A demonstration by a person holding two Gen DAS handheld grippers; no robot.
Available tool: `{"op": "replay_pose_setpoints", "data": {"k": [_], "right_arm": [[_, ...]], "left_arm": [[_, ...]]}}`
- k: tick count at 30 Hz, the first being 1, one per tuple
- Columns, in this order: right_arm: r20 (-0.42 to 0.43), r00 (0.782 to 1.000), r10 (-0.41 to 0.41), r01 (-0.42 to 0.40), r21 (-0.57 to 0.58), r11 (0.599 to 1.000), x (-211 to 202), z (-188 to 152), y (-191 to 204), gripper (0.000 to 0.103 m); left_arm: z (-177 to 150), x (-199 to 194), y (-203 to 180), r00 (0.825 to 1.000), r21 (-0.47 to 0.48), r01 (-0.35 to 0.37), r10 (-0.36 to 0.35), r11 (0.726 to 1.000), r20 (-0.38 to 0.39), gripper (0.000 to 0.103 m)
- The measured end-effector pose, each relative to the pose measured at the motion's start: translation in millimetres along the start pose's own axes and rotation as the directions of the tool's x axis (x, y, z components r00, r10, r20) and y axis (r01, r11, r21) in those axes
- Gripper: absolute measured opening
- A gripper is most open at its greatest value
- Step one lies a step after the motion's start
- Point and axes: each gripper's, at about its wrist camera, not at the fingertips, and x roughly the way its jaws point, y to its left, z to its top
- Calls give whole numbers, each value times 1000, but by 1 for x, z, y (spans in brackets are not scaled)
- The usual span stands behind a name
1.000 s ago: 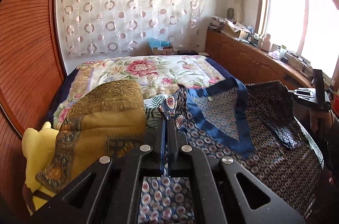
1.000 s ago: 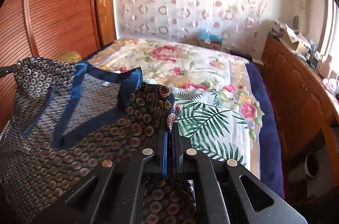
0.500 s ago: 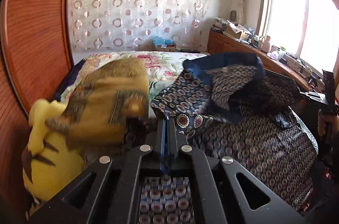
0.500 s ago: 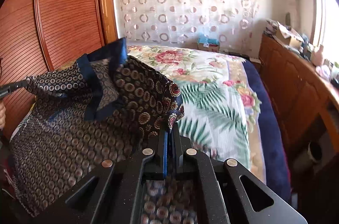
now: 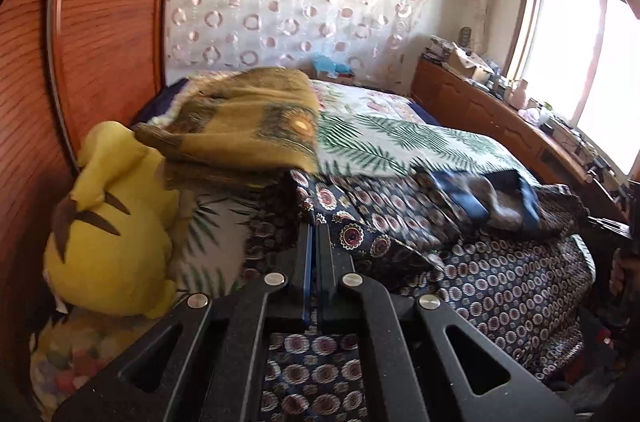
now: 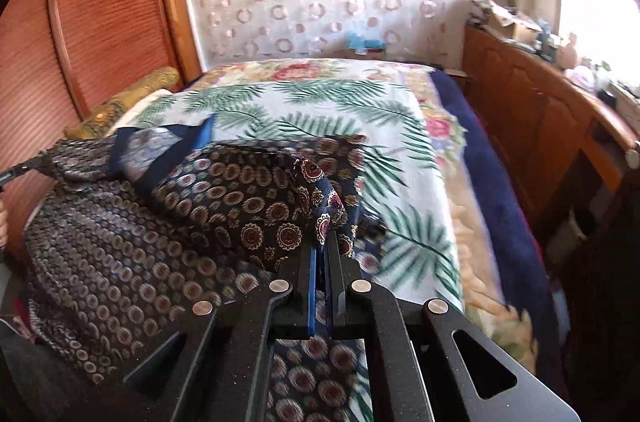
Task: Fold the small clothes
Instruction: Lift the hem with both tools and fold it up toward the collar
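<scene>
Floral and palm-leaf bedding covers the bed (image 6: 404,126) I am working over, with a slatted wooden wardrobe (image 5: 108,22) along one side and a low cabinet (image 6: 532,110) under the bright window on the other. Across the near end of the bed lies the patterned garment (image 5: 500,270), navy with rings and medallions and a plain blue neckline band (image 5: 472,200), its lower part hanging off the near edge. My left gripper (image 5: 314,234) has its jaws pressed together on a corner of that cloth, and my right gripper (image 6: 322,242) is likewise pinched on the opposite corner — fabric shows between the jaws and below them in both wrist views. I judge this to be the first fold in progress: the top edge looks doubled over the lower part of the garment, with the neckline lying on top, though motion blur keeps me from telling how squarely the layers line up. A mustard-coloured folded blanket (image 5: 244,126) and a yellow plush toy (image 5: 108,218) sit just beside my left corner, the blanket's edge near the cloth, perhaps touching it. Next, I think, both corners need lowering level until they rest on the layer beneath, then the jaws opened together so neither side drags. The thing to watch is the left side — letting go too close to the blanket could bunch the fold, so I would keep the cloth taut between the two grippers until it lies flat.
</scene>
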Motion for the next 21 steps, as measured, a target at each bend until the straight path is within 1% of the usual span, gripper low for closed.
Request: {"op": "replay_pose_setpoints", "data": {"k": [5, 10, 15, 17, 18, 21], "right_arm": [[8, 1000, -4, 4, 11, 1000, -26, -10, -4, 3], [2, 1000, -12, 12, -14, 1000, -53, -20, 5, 3], [-48, 999, -3, 2, -17, 1000, -55, -36, 9, 3], [-94, 995, 9, -10, -18, 1000, -51, -43, 8, 3], [-112, 994, 6, -8, -19, 1000, -47, -40, 7, 3], [-144, 989, 13, -16, -20, 1000, -41, -44, 6, 3]], "left_arm": [[4, -22, 5, 999, -7, -9, 9, 1000, 43, 2], [-4, -44, 17, 998, -26, -26, 28, 999, 53, 2], [-20, -53, 22, 997, -15, -68, 68, 998, 27, 2], [-28, -48, 26, 997, -13, -74, 74, 997, -3, 2], [-31, -46, 29, 997, -15, -77, 77, 997, -16, 2], [-40, -39, 34, 995, -17, -85, 84, 996, -48, 2]]}}
